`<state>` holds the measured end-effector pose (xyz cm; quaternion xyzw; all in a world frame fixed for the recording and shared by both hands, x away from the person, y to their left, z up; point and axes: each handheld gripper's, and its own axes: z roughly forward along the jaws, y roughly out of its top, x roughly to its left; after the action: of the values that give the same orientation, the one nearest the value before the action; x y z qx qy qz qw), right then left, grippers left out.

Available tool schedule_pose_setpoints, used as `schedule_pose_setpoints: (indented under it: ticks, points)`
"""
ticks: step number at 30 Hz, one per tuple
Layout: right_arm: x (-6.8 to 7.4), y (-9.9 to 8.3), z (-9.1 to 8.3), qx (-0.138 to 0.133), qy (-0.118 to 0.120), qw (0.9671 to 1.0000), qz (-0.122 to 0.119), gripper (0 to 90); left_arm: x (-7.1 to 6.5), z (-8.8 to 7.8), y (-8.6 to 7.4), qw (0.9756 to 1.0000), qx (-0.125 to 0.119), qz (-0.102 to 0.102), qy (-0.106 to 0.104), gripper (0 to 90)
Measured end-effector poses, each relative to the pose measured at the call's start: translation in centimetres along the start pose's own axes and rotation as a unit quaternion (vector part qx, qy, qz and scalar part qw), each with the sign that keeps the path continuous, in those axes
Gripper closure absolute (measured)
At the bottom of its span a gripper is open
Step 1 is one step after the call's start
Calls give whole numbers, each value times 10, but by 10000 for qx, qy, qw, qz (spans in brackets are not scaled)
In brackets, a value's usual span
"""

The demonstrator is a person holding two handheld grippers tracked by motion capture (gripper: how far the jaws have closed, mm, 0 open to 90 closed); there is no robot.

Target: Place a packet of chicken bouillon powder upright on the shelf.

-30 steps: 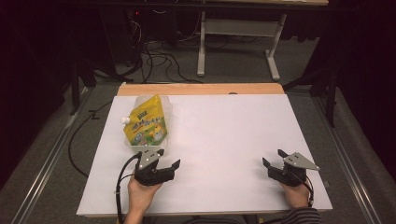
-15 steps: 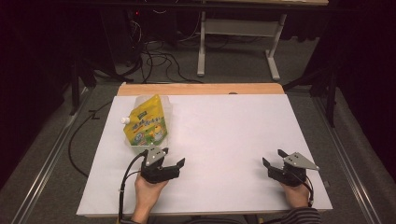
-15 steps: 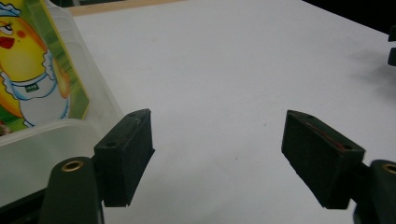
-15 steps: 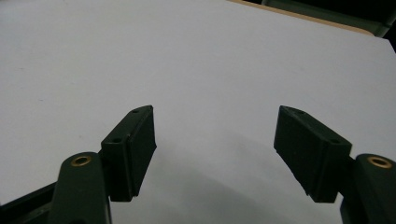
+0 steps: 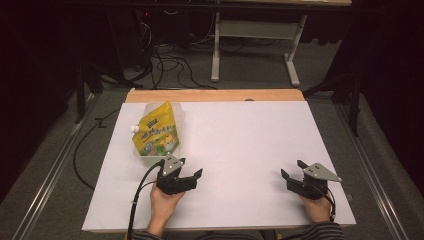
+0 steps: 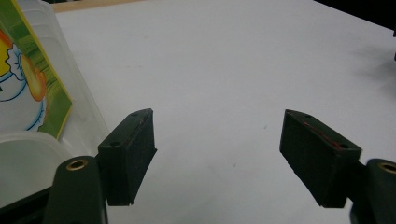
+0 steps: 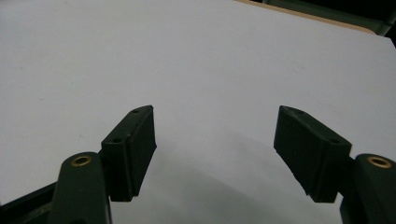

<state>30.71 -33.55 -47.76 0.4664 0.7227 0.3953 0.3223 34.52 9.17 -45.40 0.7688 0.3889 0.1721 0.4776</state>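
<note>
Near the front edge of the white surface point(image 5: 250, 150), the left gripper point(image 5: 186, 172) and right gripper point(image 5: 292, 170) rest with jaws wide and empty — just beyond the left one lies the yellow-green spouted refill pouch point(image 5: 156, 134), its clear edge beside that gripper's jaw.

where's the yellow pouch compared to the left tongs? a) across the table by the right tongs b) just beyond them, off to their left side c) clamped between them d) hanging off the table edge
b: the yellow pouch lies on the white table just past the open left tongs, toward their left, with nothing between the jaws.
</note>
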Motion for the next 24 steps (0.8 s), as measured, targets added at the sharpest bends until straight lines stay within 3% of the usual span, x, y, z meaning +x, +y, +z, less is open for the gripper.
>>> schedule_pose_setpoints:
  ticks: [15, 24]
  points:
    - [0, 0, 0, -11, -1, 10000, 2, 300, 1, 18, -2, 10000, 57, -49, -25, 266]
    - [0, 0, 0, -10, -6, 10000, 6, 299, 3, 24, -4, 9999, -70, -45, 119, 278]
